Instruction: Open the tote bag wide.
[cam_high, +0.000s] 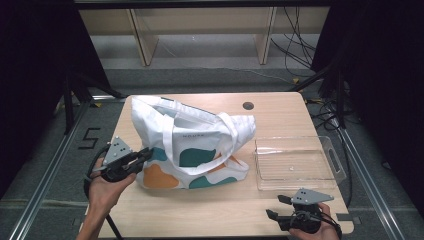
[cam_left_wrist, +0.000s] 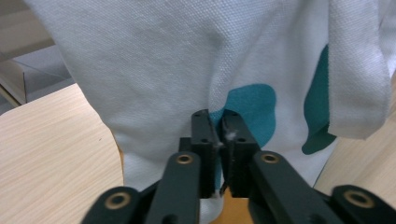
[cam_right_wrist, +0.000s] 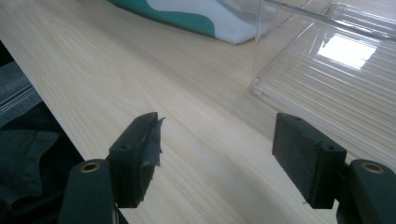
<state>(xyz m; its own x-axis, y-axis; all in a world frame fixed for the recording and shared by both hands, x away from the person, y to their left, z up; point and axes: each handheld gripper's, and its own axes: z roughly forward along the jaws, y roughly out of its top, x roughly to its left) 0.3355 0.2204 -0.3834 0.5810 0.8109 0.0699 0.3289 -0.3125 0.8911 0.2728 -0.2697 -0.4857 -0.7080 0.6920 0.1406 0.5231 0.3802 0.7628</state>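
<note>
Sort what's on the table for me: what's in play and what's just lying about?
In play: tote bag, pinched at its lower corner by the shut left claw; clear tray beside it, probably.
Lying about: open right claw over bare table; floor cables.

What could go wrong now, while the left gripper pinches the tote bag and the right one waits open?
1. The left gripper pinches only a thin fold low on the tote bag; a pull might slip off it or topple the bag.
2. The bag stands close to the clear tray; dragging it could push the tray toward the table edge.
</note>
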